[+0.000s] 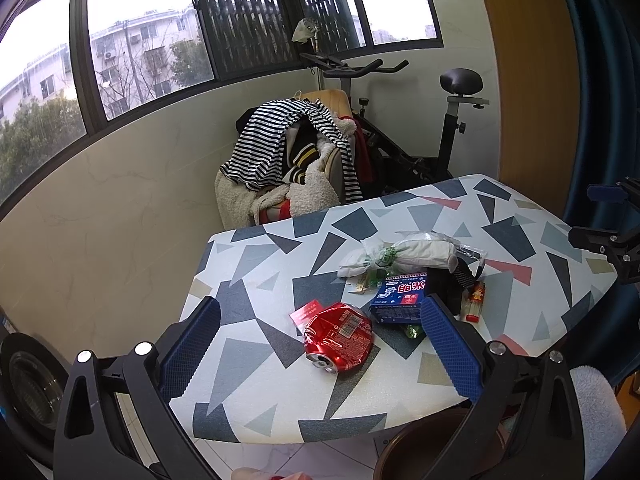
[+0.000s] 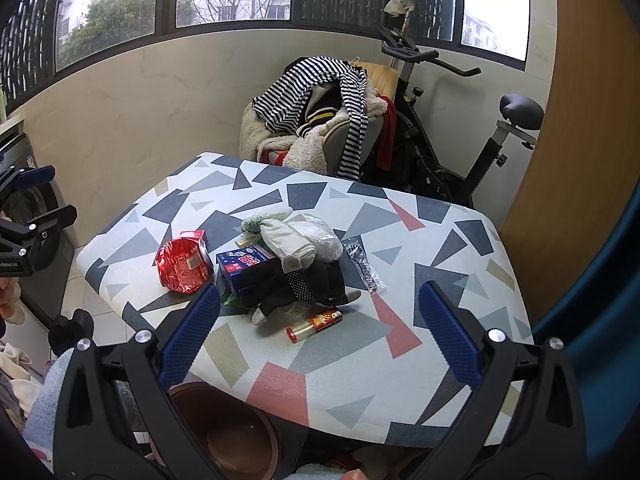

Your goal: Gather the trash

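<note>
Both claws released, holding nothing: left gripper [image 1: 320, 344], right gripper [image 2: 320, 328]. Crushed red can [image 1: 338, 336] on patterned table [image 1: 256, 384], just left of blue box [image 1: 398, 298]; lighter [image 2: 314, 325] near box's other side.

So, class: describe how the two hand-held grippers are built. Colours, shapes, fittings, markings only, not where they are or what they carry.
Each hand-held gripper, left and right, has a black frame with triangular cut-outs and round silver bolts. Its two fingers are faced with blue pads in a fine diamond texture. Seen from the right wrist camera, the left one carries small white lettering, too small to read. No cables show. A pale blue fluffy sleeve sits behind one.
</note>
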Demonstrator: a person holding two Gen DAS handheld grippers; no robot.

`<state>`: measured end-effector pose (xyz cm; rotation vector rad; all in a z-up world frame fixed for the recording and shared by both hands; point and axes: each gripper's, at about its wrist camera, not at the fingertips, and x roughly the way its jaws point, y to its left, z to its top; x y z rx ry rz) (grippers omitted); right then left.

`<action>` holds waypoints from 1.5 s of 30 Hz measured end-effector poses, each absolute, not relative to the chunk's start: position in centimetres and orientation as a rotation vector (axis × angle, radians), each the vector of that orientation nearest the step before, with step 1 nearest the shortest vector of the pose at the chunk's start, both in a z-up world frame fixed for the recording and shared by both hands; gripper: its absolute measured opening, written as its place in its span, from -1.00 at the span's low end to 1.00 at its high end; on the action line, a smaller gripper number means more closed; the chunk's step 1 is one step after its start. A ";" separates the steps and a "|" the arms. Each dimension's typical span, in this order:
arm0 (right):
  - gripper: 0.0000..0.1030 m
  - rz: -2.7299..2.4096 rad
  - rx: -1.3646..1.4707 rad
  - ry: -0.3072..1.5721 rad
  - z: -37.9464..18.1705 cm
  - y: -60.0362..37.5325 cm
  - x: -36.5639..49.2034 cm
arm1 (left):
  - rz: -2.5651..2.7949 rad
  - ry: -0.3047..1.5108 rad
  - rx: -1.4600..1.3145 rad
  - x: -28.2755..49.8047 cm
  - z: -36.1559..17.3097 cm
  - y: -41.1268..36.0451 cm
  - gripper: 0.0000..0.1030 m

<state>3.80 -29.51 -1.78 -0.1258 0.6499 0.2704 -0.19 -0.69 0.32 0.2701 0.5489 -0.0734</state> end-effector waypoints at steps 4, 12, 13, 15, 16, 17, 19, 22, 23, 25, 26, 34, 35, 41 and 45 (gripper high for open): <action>0.89 0.271 -0.126 0.649 -1.8 -29.5 3.8 | -0.073 0.550 0.266 -0.2 0.3 -0.7 0.91; 0.89 0.279 -0.112 0.648 -1.9 -29.7 3.8 | -0.113 0.564 0.259 0.1 0.2 -1.0 0.91; 0.89 0.285 -0.101 0.647 -2.0 -29.8 3.8 | -0.123 0.571 0.247 0.2 0.0 -0.9 0.91; 0.89 0.298 -0.068 0.648 -2.4 -30.1 3.9 | -0.117 0.579 0.233 0.5 -0.4 -0.7 0.91; 0.90 0.301 -0.055 0.649 -2.6 -30.2 4.0 | -0.087 0.581 0.242 0.8 -0.7 -0.6 0.91; 0.90 0.305 -0.041 0.650 -2.9 -30.3 4.1 | -0.067 0.579 0.252 1.1 -1.0 -0.5 0.91; 0.90 0.302 -0.023 0.652 -3.6 -30.4 4.2 | -0.058 0.578 0.254 1.5 -1.6 0.0 0.91; 0.90 0.281 -0.012 0.649 -4.9 -30.5 4.2 | -0.045 0.561 0.236 1.7 -2.9 0.9 0.91; 0.90 0.279 -0.014 0.649 -5.3 -30.5 4.3 | -0.045 0.559 0.238 1.7 -3.4 1.0 0.91; 0.90 0.286 -0.020 0.659 -6.1 -30.4 4.5 | -0.052 0.568 0.247 2.0 -4.3 1.0 0.91; 0.90 0.287 -0.022 0.672 -6.6 -30.3 4.7 | -0.064 0.579 0.255 2.2 -4.8 0.9 0.91; 0.89 0.232 -0.118 0.720 -8.7 -28.7 8.6 | -0.069 0.635 0.249 4.6 -8.3 2.1 0.91; 0.89 0.238 -0.132 0.722 -8.9 -28.3 9.4 | -0.073 0.634 0.232 5.2 -8.5 2.5 0.91; 0.89 0.351 -0.262 0.721 -9.9 -22.6 16.2 | -0.106 0.610 0.225 7.7 -9.0 4.0 0.91; 0.84 0.422 -0.356 0.745 -11.1 -17.9 21.1 | -0.116 0.651 0.124 9.3 -9.5 6.4 0.91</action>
